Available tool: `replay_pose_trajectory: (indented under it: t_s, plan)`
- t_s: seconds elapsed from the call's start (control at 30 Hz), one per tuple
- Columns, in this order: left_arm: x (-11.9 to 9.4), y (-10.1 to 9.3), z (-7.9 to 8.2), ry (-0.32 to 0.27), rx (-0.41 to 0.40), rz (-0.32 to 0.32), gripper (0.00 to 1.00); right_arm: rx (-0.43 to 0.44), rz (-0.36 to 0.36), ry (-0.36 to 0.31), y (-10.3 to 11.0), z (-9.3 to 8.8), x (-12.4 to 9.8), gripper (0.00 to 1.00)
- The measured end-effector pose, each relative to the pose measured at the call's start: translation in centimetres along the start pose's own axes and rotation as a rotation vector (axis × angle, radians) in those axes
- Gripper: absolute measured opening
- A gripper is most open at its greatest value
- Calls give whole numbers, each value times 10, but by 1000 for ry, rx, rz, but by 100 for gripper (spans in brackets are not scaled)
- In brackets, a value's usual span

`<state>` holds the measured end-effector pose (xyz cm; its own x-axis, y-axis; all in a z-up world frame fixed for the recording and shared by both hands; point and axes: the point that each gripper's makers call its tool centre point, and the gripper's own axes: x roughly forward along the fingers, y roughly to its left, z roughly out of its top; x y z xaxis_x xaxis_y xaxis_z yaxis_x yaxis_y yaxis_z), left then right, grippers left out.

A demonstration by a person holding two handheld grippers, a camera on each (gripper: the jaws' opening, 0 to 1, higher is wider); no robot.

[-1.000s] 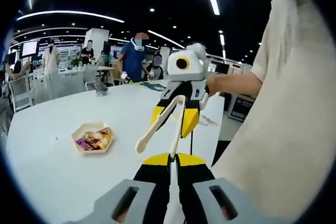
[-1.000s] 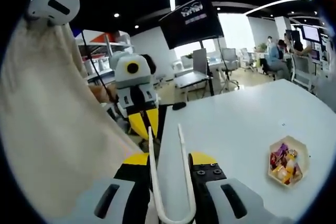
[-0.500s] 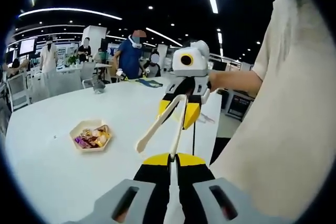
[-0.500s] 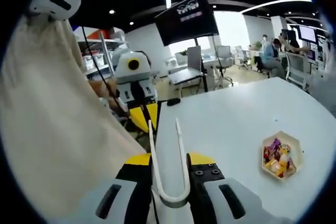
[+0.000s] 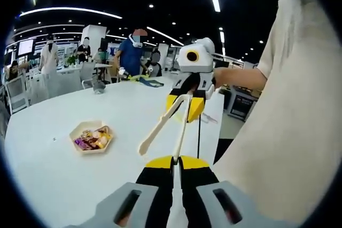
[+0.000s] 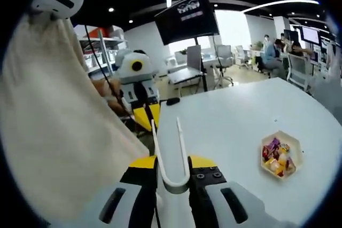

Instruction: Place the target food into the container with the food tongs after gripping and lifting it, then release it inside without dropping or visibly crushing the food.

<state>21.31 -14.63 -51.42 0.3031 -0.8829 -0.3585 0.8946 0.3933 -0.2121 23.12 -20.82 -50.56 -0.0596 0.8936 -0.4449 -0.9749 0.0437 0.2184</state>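
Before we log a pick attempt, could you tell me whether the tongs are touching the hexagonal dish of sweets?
Apart. In the right gripper view the tongs sit clamped in the right gripper, with bare white table between their tips and the hexagonal dish.

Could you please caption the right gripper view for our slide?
Right gripper holds white food tongs above a white table, a hexagonal tray of wrapped candies at right.

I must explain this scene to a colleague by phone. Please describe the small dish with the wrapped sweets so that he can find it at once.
Look at the big white table. On its bare top stands one small hexagonal dish, pale cream, filled with sweets in purple, yellow and orange wrappers. It is the only coloured thing on that plain white surface.
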Motion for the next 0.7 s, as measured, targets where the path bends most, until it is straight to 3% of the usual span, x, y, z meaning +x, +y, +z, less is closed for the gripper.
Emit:
replay_pose_trajectory:
  t_s: [0.7]
  plan:
    - [-1,-6,-11,16,-16,-11,1,0,-19,62,1,-13,-12,19]
